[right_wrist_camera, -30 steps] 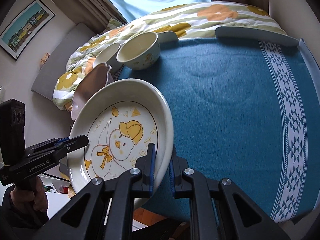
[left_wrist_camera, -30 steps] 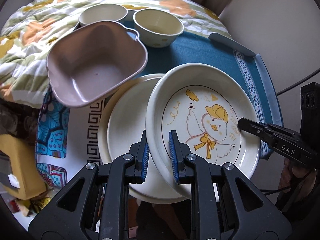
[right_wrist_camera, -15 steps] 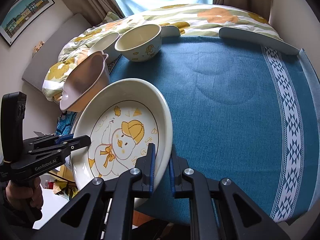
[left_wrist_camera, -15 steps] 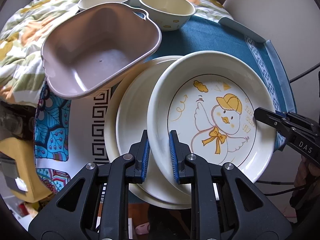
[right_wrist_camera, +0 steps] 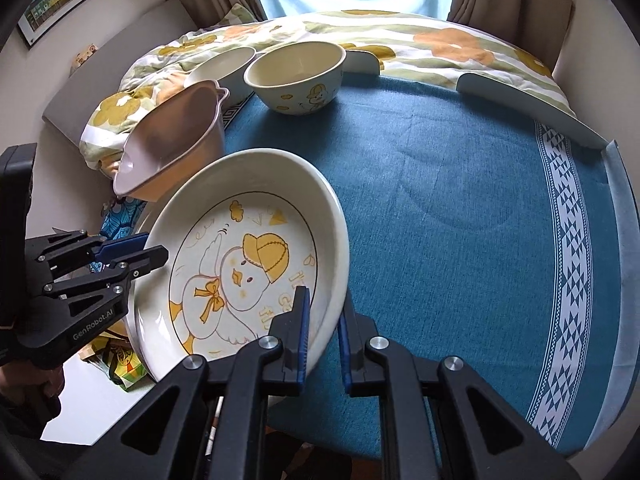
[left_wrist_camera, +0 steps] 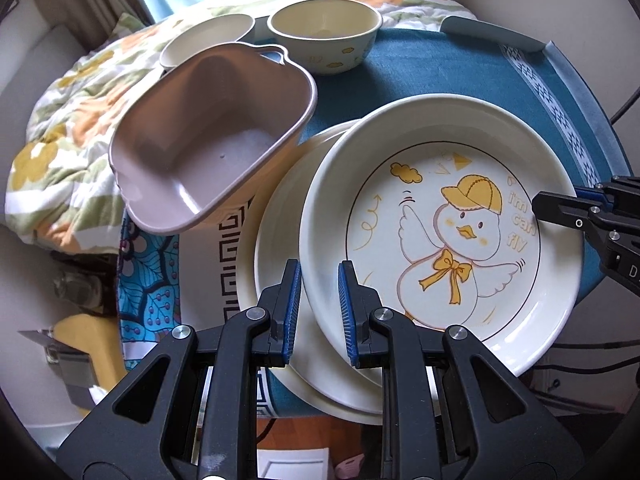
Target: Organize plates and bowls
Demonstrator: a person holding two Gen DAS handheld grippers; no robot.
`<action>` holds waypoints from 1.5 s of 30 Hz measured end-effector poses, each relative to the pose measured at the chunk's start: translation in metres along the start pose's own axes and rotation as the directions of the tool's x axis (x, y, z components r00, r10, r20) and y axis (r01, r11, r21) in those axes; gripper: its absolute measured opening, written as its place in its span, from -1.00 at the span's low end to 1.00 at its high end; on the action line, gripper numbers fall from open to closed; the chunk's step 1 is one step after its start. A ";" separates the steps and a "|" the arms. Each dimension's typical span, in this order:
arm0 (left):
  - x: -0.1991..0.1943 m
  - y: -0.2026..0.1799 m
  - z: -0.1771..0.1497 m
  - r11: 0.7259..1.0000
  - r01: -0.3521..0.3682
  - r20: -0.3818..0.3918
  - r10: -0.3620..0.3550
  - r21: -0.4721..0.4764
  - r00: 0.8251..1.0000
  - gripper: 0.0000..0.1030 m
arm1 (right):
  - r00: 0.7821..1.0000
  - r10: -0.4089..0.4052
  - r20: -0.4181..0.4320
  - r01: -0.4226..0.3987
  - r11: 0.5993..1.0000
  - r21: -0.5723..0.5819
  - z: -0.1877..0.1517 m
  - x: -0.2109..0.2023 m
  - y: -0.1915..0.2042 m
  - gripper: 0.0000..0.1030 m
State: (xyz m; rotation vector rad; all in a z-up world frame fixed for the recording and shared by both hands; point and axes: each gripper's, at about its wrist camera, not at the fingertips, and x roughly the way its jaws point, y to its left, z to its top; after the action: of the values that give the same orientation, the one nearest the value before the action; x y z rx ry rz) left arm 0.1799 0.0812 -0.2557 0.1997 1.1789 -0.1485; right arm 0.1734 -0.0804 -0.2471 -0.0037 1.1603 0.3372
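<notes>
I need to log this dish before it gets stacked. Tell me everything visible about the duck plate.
The duck plate is a cream, glossy, ceramic-looking deep plate with a raised rim. Its centre shows a duck in a yellow cap and bow, a thin dark ring and the words "i'm can fly". It is tilted and held by the left gripper and right gripper, clamped on opposite rim edges, above a plain cream plate.

Duck plate reads "i'm can fly"; left gripper — "GenRobot.AI".

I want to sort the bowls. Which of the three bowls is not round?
The pink bowl: squarish, with handles. The two cream bowls behind it are round.
</notes>
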 end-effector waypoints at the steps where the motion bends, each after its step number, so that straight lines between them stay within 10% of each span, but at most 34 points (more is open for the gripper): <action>1: 0.000 -0.001 0.000 1.000 -0.010 0.002 0.010 0.008 1.000 -0.68 | 1.000 -0.004 -0.003 0.004 1.000 -0.005 0.001 0.000 0.001 -0.77; 45: -0.012 0.006 -0.012 0.992 -0.111 0.001 0.111 -0.056 0.994 -0.68 | 0.998 -0.061 -0.030 0.055 0.986 -0.156 0.003 0.017 0.024 -0.72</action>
State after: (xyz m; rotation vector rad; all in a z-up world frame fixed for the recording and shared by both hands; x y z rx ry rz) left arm 0.1658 0.0900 -0.2483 0.2153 1.1630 -0.0182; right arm 0.1761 -0.0527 -0.2575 -0.1802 1.1632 0.3766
